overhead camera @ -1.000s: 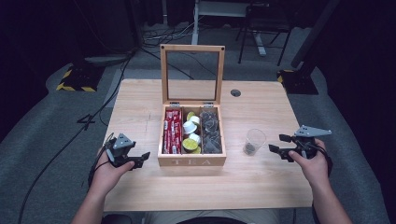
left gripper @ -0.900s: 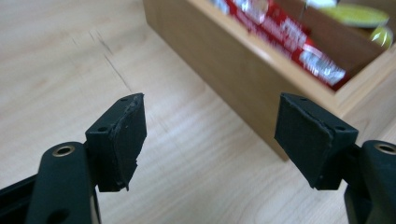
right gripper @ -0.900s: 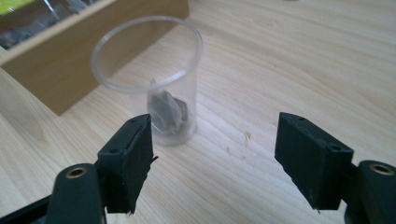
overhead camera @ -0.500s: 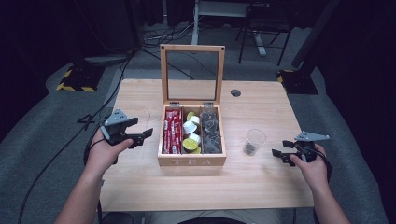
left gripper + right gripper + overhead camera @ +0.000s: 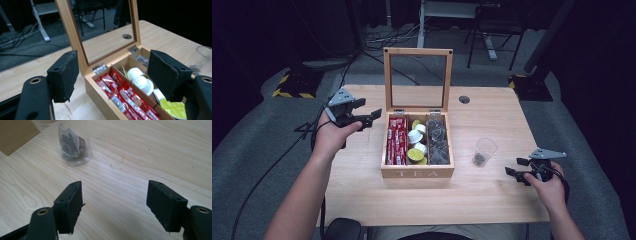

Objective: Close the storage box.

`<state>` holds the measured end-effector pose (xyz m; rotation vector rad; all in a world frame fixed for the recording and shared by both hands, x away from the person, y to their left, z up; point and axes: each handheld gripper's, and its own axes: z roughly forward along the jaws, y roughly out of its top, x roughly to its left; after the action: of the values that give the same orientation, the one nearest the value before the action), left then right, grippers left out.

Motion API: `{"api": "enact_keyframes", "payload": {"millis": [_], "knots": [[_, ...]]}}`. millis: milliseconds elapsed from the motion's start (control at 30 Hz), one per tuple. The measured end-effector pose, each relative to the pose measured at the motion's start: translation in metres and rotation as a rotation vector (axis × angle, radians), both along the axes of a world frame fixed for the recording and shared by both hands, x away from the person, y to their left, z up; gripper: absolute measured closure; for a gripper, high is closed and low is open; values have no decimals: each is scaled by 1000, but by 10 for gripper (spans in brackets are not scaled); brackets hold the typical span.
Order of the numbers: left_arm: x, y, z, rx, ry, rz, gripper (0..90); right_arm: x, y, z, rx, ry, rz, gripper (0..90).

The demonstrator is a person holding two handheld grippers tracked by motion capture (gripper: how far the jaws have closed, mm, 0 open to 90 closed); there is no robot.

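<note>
From above, the left gripper [image 5: 371, 114] hangs, fingers apart and empty, just left of the open tea box [image 5: 417, 172] on the tabletop [image 5: 492, 195]; the right gripper [image 5: 516, 167] sits low beside a cup [image 5: 484, 151].

The left gripper view looks between spread fingers [image 5: 65, 75] at red packets [image 5: 125, 96] inside the box.

In the right gripper view, open fingers [image 5: 71, 205] frame bare wood near the cup [image 5: 72, 142].

Pale wood is showing on the table [image 5: 492, 200] and tea box [image 5: 417, 172]. Red packets [image 5: 396, 142], white and lime-lidded pods [image 5: 416, 145] are lying inside. The clear cup [image 5: 484, 151] is holding something dark.
</note>
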<state>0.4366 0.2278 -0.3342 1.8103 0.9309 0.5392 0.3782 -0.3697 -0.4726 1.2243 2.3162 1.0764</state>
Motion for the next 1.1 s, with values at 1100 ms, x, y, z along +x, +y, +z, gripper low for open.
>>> {"api": "enact_keyframes", "payload": {"millis": [1100], "knots": [[103, -12, 45, 8, -37, 70, 380, -5, -2, 20, 104, -59, -25, 290]]}}
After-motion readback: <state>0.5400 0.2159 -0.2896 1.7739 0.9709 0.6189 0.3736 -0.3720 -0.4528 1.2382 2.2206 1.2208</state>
